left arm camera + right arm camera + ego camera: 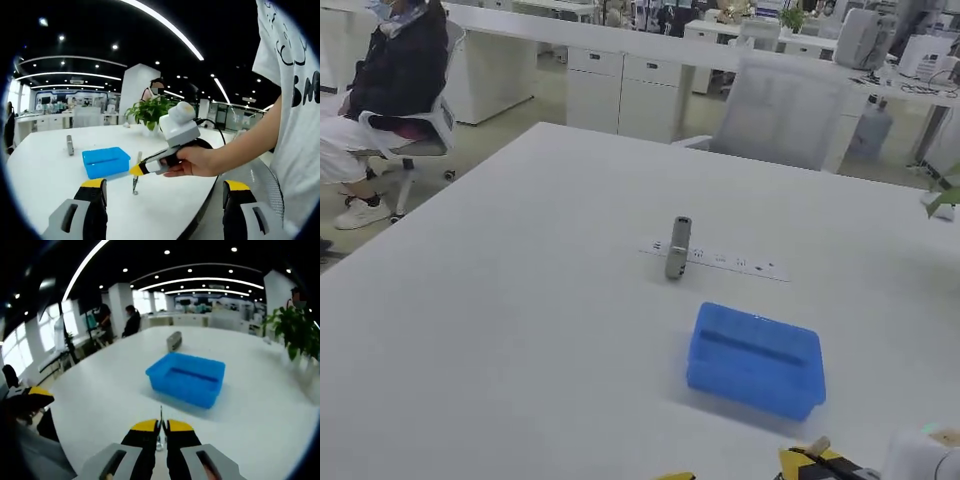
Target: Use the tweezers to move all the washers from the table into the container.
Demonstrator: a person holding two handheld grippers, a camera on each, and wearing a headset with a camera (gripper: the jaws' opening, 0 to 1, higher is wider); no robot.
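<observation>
- We see the right gripper [161, 426] with its yellow-tipped jaws pinched nearly together on the tweezers [161, 413], whose thin metal shaft runs up between them.
- In the right gripper view, the tweezers' long axis follows the line of the jaws, and the tip points forward toward the container [187, 376].
- In the left gripper view, the tweezers hang from the right gripper's jaw tips, steep and nearly upright, tips down toward the table [45, 185]. We cannot tell whether they touch it.
- A hand [196, 161] is wrapped around the right gripper's body.
- The left gripper [165, 184] has its jaws spread wide with nothing between them. It sits back at the table edge, well apart from the tweezers.
- The blue container lies just ahead of the right gripper, open side up on the table, with its long side across the gripper's line.
- Beyond the container, farther from both grippers, a grey cylinder [677, 247] lies on its side.
- A green plant [149, 111] stands past the right gripper, on the far side of the table in the left gripper view.
</observation>
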